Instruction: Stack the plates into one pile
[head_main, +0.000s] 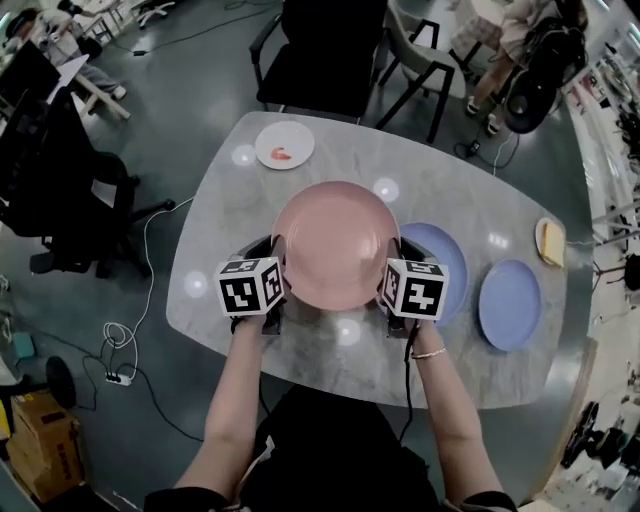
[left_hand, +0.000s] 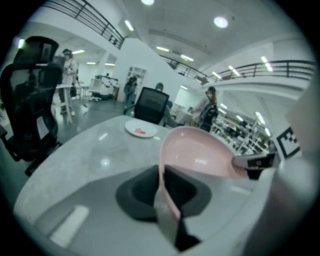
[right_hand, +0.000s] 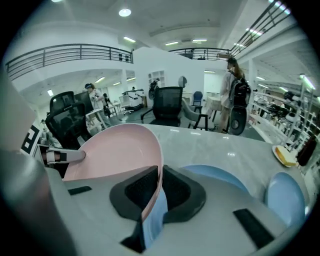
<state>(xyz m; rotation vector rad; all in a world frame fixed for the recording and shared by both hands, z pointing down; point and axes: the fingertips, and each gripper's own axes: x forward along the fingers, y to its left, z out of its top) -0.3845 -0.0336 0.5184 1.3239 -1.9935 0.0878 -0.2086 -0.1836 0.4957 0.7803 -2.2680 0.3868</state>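
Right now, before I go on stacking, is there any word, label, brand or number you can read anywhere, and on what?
No readable text anywhere in these views.
The cube on the left claw and the cube on the right claw: black-and-white square patterns, no letters.
The white plate: a red mark only, no print.
The pink plate and the blue plates: plain.

Pink plate (head_main: 335, 245) held between two tools above the middle of the bench (head_main: 440, 195).
The left tool (head_main: 278, 268) and right tool (head_main: 392, 268) grip opposite rims of the pink plate, which covers the left part of a blue plate (head_main: 445, 262). A second blue plate (head_main: 510, 305) lies apart from it, toward the bench's right edge, and a yellow item (head_main: 550, 242) sits at that edge. A small white plate (head_main: 284, 145) carrying something red sits by the far edge.
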